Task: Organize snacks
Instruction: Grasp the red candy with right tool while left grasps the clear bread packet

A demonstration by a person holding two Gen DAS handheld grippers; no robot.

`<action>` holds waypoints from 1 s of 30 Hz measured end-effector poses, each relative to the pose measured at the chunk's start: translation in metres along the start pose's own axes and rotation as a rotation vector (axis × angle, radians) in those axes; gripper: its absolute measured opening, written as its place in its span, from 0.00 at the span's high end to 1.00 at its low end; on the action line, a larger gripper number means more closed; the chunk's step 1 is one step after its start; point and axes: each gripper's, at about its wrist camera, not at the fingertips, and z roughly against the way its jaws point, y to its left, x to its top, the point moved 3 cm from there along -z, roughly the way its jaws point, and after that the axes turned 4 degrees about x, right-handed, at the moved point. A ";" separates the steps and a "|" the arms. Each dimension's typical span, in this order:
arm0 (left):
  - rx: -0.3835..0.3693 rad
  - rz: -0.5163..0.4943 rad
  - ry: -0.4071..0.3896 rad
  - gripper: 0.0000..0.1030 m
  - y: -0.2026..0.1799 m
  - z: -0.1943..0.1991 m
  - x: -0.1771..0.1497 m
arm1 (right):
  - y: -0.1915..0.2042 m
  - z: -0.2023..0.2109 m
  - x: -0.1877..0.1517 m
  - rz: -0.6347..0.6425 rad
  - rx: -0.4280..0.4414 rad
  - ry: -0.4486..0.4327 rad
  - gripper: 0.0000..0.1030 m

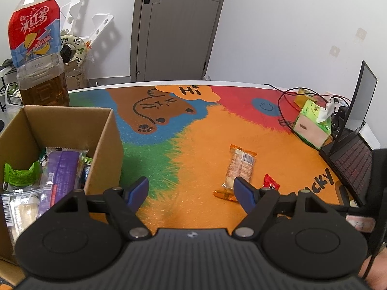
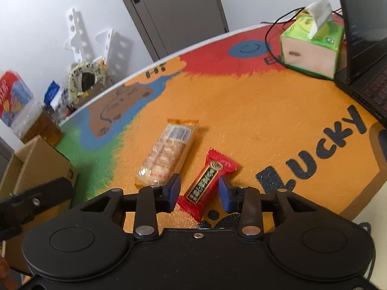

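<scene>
A cardboard box (image 1: 106, 145) stands at the left on the colourful mat, with several snack packets inside, among them a purple one (image 1: 63, 169) and a green one (image 1: 21, 176). My left gripper (image 1: 191, 191) hangs open beside the box over the mat, nothing between its fingers. Two snacks lie on the orange area: a long biscuit packet (image 2: 167, 154) with orange ends (image 1: 239, 166) and a small red bar (image 2: 208, 181) (image 1: 271, 183). My right gripper (image 2: 199, 192) straddles the red bar's near half, jaws open, pads close to its sides without pressing.
A big iced-tea bottle (image 1: 36, 48) stands behind the box. A green tissue box (image 2: 312, 48) and an open laptop (image 2: 362, 72) with cables occupy the right side. The mat's rounded edge runs near the right gripper. A grey door is beyond the table.
</scene>
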 end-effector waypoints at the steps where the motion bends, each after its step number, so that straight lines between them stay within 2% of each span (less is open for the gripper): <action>1: 0.001 -0.001 0.000 0.26 -0.001 0.000 0.000 | 0.000 -0.002 -0.001 0.002 0.002 0.008 0.65; 4: 0.000 -0.004 0.002 0.26 -0.003 -0.002 0.001 | 0.000 -0.001 -0.004 0.026 0.008 0.004 0.67; 7: 0.001 0.000 -0.004 0.26 -0.005 -0.003 0.003 | -0.007 0.001 -0.003 0.018 0.018 0.005 0.79; 9: 0.000 -0.009 -0.004 0.26 -0.008 -0.005 0.004 | -0.014 0.003 -0.003 0.011 0.031 -0.001 0.79; 18: -0.009 -0.036 0.015 0.26 -0.029 -0.017 0.004 | -0.043 0.014 0.003 0.003 -0.023 -0.043 0.80; 30: -0.020 -0.065 0.054 0.26 -0.057 -0.049 0.003 | -0.074 0.024 0.012 -0.032 -0.036 -0.070 0.80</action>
